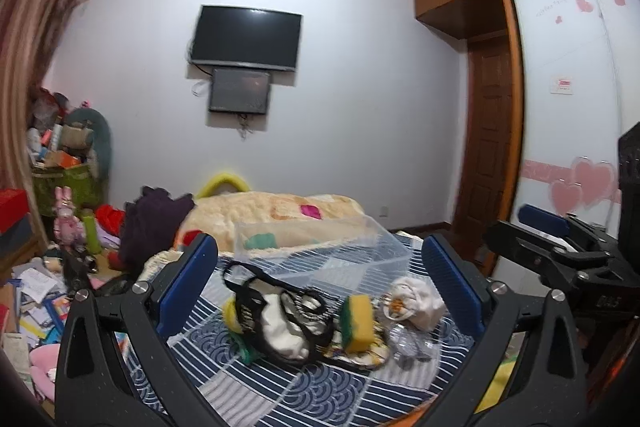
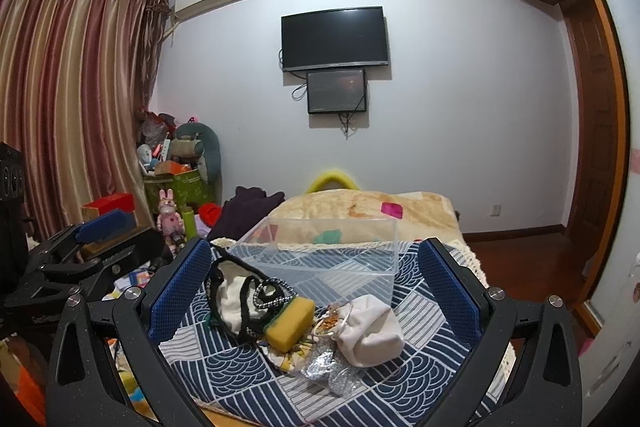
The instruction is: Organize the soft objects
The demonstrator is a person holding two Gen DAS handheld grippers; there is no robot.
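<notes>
So I have a gripper in each hand, and both are held wide open with nothing in them. My left gripper (image 1: 320,287) and my right gripper (image 2: 316,291) hang above the near end of the bed (image 2: 224,379), not touching anything.

The soft things sit in a little pile on the blue patterned cover. There is a black and white bag (image 2: 236,303) with dark straps on the left. A yellow sponge (image 2: 290,323) with a green side leans against it. Just beside the sponge on the right is a white pouch (image 2: 372,331) with a drawstring. In the left view I see a second yellow sponge (image 1: 233,315) tucked behind the bag. A crinkly clear wrapper (image 2: 328,367) lies in front of the pile.

Right behind the pile is a clear plastic box (image 2: 332,255). It looks empty, so I think the soft things go in there and no step is done yet.

I think the white pouch is the easy one to start with, because it sits at the edge of the pile. I should come down over its fat middle with my right gripper and squeeze gently. The bag's straps are loopy and could catch on the sponge, so I should lift slowly and keep the other gripper out of the way.
</notes>
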